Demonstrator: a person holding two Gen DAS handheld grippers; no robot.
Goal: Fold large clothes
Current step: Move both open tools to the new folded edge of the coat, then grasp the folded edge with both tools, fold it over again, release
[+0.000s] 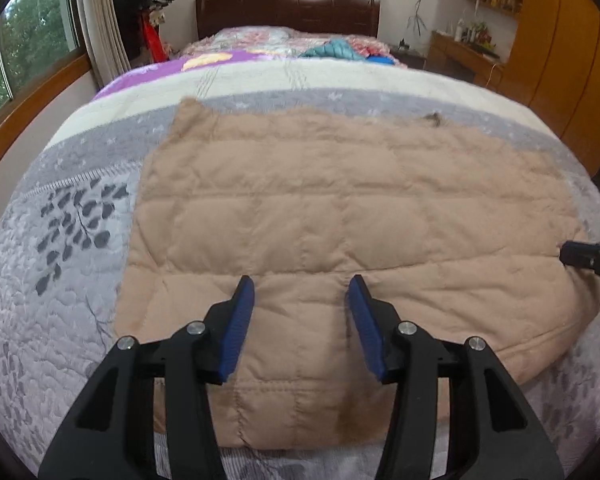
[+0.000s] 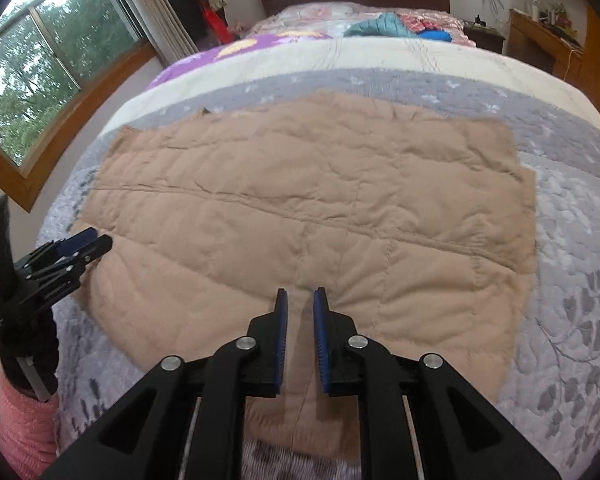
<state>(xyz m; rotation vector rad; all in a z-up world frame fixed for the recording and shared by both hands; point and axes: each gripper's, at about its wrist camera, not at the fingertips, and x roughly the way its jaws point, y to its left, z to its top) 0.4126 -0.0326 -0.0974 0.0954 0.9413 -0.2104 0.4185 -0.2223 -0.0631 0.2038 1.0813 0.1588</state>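
Tan quilted padded garment (image 1: 340, 216), stitched in square panels, lies spread flat across the near part of the grey-and-white patterned bedspread (image 1: 72, 240), already doubled into a rough rectangle with a thick rounded fold along its right side. Judged step: between folds. Neither gripper has hold of cloth, and both hang over the near edge.

Left gripper (image 1: 301, 312): black frame, blue ribbed pads, jaws about half open, garment below the gap but not pinched. Right gripper (image 2: 300, 320): same build, jaws only a narrow slit apart, nothing clamped; cloth shows through the gap beneath.

Next move, as a guess: each gripper needs a fresh pinch on the near hem or a corner, catching all stacked layers, then a carry toward the far edge. The padding looks bulky, so a shallow bite may slip or take only the top layer. The right jaws would have to widen first.

Hard to make out:
- Near hem is cut off behind the gripper frames in both views.
- How many layers lie stacked cannot be told.
- Small dark spot (image 1: 434, 119) at the far edge, possibly collar trim, is blurred.
- Sleeves are not visible.
- Person shows only as a pink knitted sleeve (image 2: 26, 420).
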